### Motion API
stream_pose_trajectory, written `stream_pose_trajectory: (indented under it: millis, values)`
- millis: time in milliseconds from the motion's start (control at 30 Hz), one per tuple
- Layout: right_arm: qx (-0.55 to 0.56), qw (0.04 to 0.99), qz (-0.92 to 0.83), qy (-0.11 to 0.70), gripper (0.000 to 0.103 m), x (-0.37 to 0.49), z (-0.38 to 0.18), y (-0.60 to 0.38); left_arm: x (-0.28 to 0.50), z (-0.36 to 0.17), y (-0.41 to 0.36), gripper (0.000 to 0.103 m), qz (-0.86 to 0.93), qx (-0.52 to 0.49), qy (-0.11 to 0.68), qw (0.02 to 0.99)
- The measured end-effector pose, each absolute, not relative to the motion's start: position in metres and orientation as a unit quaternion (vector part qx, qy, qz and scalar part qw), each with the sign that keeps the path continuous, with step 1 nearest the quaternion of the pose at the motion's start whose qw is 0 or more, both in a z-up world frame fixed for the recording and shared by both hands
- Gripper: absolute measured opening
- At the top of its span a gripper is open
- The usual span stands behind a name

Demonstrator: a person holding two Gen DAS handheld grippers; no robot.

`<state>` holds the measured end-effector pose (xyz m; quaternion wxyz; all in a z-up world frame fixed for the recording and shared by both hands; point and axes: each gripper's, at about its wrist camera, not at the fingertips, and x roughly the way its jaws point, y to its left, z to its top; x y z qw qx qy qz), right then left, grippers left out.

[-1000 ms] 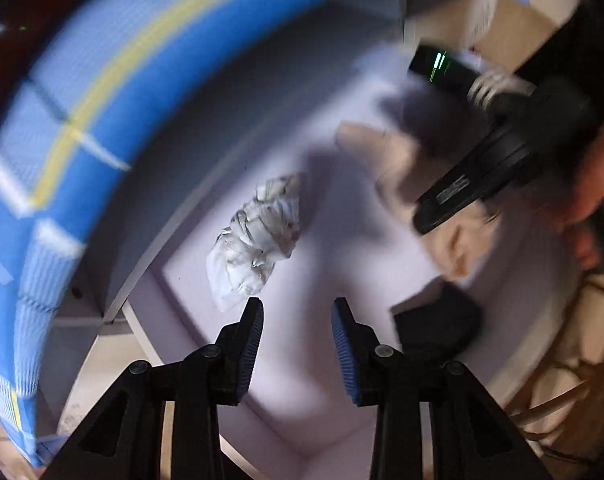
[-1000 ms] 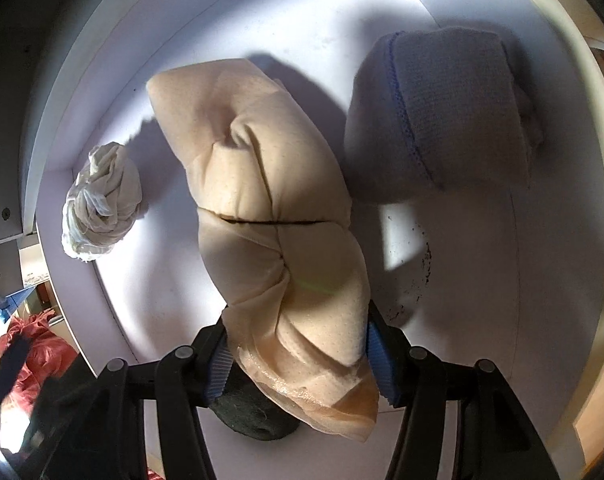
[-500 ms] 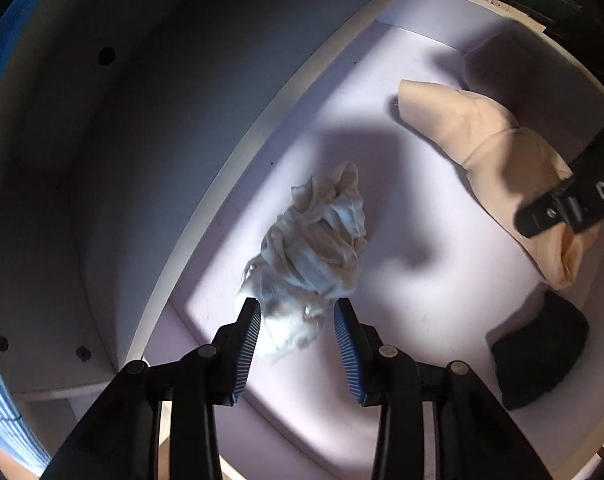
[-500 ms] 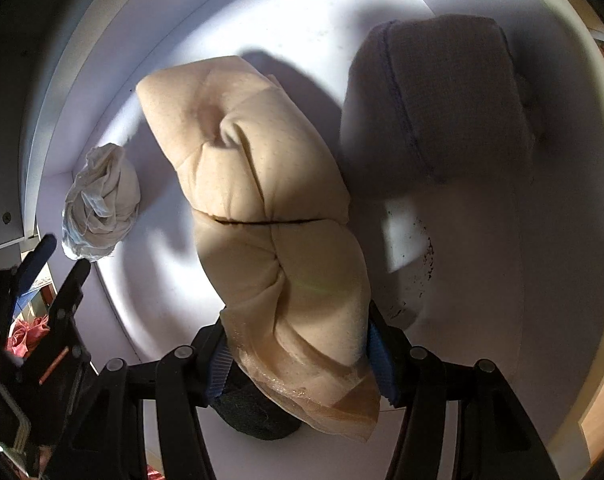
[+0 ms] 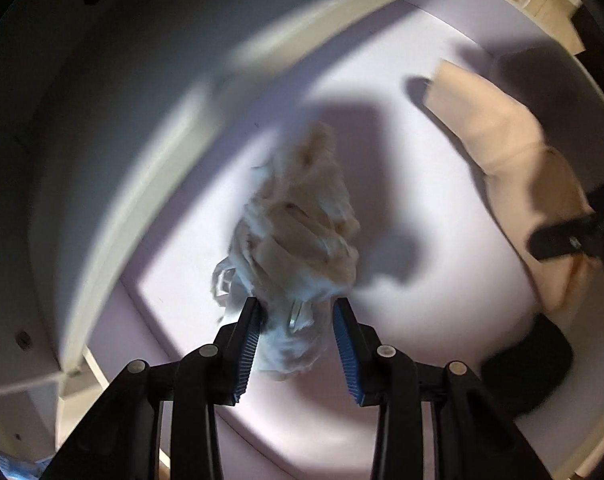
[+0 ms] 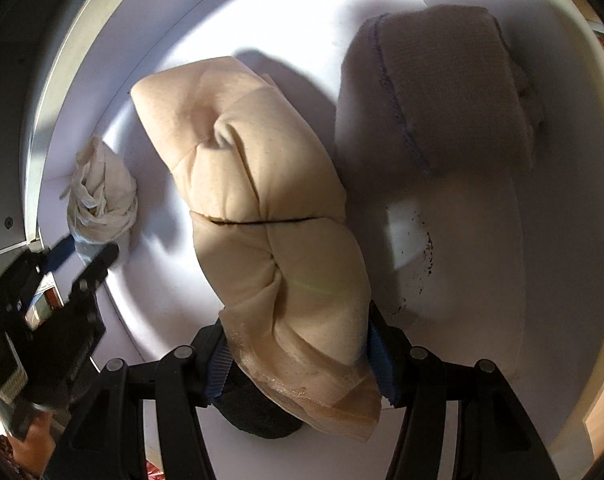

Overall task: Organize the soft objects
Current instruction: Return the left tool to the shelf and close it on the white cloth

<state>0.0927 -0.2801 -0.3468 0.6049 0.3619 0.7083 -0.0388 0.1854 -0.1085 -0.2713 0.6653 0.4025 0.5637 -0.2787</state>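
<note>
Two grippers work in one white drawer [image 6: 482, 312]. The right gripper [image 6: 298, 354] clamps one beige foam roll [image 6: 262, 216]; the left gripper [image 5: 296, 334], jaws apart, straddles one crumpled white cloth [image 5: 298, 232]. One grey folded cloth [image 6: 442, 92] and one dark bundle [image 5: 530, 368] lie beside them.

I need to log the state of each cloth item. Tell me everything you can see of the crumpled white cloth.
The crumpled white cloth is a small wad of thin, wrinkled, off-white fabric, twisted into a loose bundle with a narrower top. It lies on the pale shelf floor near the left wall, apart from the beige padded bundle. Its near end sits between the left gripper fingers; the left pad looks against it, the right pad shows a gap. The left wrist view is blurred.
</note>
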Motion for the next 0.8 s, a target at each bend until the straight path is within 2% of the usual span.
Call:
stream_pose_trajectory:
  millis: [300,433,733,800]
  values:
    - [0.359,0.607,-0.04,0.708,0.06,0.091,-0.347,-0.28,0.162,-0.254,-0.081,0.038,-0.295,0.297,0.59,0.69]
    - [0.357,0.608,-0.04,0.708,0.06,0.091,-0.347,-0.28,0.164,-0.257,-0.095,0.038,-0.272,0.315,0.584,0.697]
    - [0.339,0.609,-0.037,0.716,0.062,0.092,-0.347,-0.273,0.197,-0.26,-0.091,0.04,-0.238,0.239,0.617,0.711]
    - [0.338,0.61,-0.035,0.715,0.06,0.092,-0.346,-0.272,0.199,-0.265,-0.089,0.038,-0.248,0.237,0.62,0.705]
